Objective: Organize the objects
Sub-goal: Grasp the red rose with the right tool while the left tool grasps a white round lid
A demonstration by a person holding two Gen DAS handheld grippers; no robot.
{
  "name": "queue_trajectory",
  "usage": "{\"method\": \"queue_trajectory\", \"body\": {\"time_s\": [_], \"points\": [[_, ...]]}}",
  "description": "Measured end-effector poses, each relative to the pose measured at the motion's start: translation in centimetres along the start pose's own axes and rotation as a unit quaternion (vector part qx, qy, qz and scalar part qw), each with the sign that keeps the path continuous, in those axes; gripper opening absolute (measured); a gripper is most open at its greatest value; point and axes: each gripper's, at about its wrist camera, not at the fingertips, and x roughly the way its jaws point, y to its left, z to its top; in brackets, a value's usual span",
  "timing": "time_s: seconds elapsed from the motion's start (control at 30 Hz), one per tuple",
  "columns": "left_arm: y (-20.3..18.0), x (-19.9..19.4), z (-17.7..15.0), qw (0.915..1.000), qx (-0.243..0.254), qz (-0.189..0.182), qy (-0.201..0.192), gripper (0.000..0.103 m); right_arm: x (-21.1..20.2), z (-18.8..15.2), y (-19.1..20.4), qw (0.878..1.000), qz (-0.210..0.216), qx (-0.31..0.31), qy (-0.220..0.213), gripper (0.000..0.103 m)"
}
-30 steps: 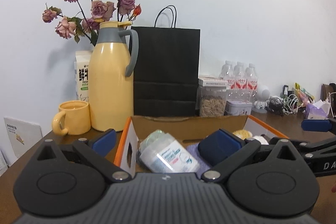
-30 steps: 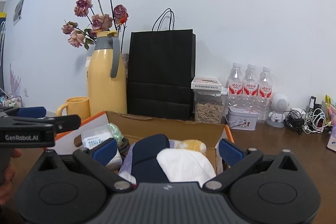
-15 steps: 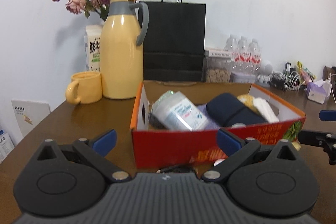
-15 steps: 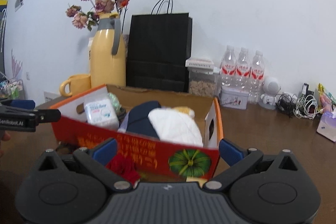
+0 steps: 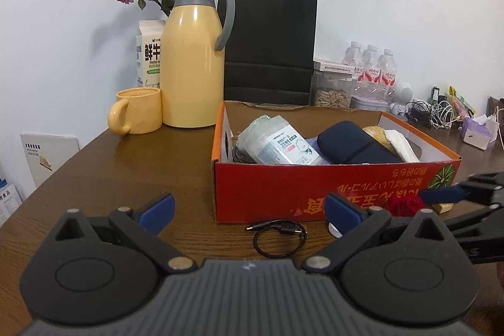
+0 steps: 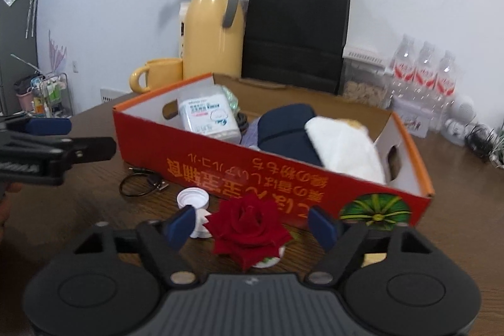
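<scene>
One red rose [image 6: 247,230], layered petals, full bloom

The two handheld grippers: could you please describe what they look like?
Both look alike. The left gripper and right gripper each have a ribbed dark grey body, two round black discs, black angular linkage arms with silver pivot pins, and blue pads on the fingertips. No cables or sleeves show.

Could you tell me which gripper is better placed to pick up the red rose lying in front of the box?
Right. The right gripper already straddles the red rose, its jaws closing without touching it yet. The left gripper faces the black cable instead.
</scene>
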Motion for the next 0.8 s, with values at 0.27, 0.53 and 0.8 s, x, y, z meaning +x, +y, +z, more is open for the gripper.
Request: {"method": "queue_trajectory", "body": {"time_s": [0.27, 0.53, 0.8], "points": [[-0.3, 0.5, -0.3, 0.9997, 0.007, -0.019, 0.01, 0.103, -0.1, -0.4, -0.5, 0.999, 0.013, 0.037, -0.006, 0.034], [-3.5, 0.2, -1.4, 0.9931, 0.083, -0.081, 0.017, 0.097, -1.8, -0.4, -1.4, 0.994, 0.047, 0.094, -0.043, 0.033], [-6.5, 0.4, -2.0, 0.9826, 0.127, -0.132, 0.031, 0.077, -2.3, 0.0, -0.9, 0.986, 0.101, 0.122, -0.06, 0.033]]}}
